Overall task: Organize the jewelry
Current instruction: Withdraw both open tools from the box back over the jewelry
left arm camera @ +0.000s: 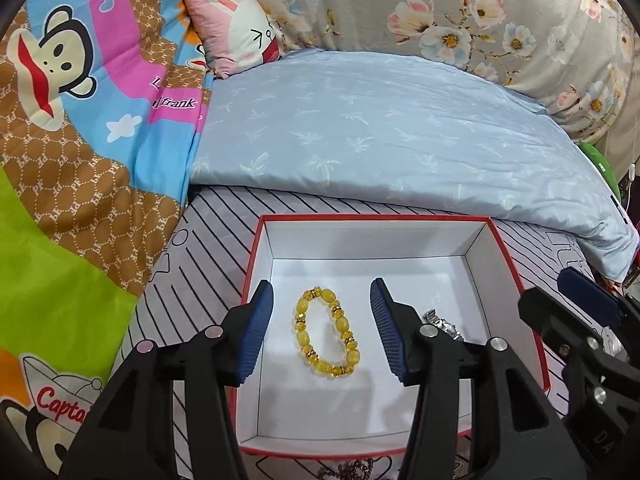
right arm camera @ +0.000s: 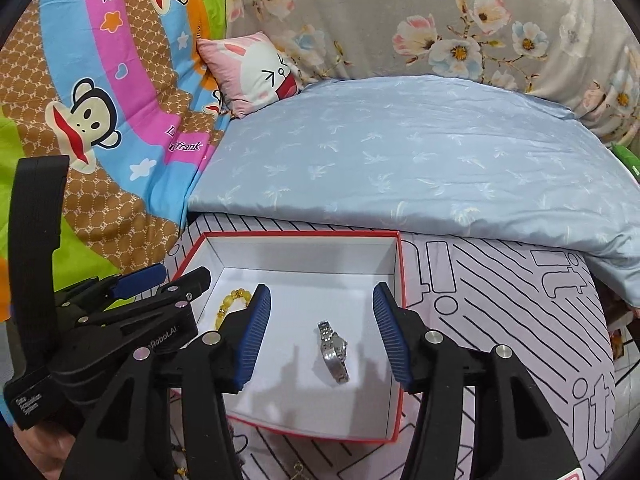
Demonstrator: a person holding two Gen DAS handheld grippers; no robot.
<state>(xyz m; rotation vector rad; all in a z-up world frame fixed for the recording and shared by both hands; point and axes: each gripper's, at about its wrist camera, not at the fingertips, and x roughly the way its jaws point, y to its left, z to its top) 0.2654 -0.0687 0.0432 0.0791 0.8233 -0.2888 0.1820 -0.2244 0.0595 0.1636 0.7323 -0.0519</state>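
The shallow red-edged white cardboard box (left arm camera: pixel 476 240) sat on the striped bedsheet (right arm camera: pixel 500 280). Inside it lay a yellow beaded bracelet (left arm camera: pixel 327 332) and a silver metal wristwatch (right arm camera: pixel 333 350) — side by side, apart. The left gripper (left arm camera: pixel 322 330) hung released above the bracelet; the right gripper (right arm camera: pixel 320 334) hung released above the watch — neither touching.

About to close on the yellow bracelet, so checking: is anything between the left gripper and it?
Nothing visible. The left gripper is open above the box, and the yellow bracelet lies bare between its fingers.
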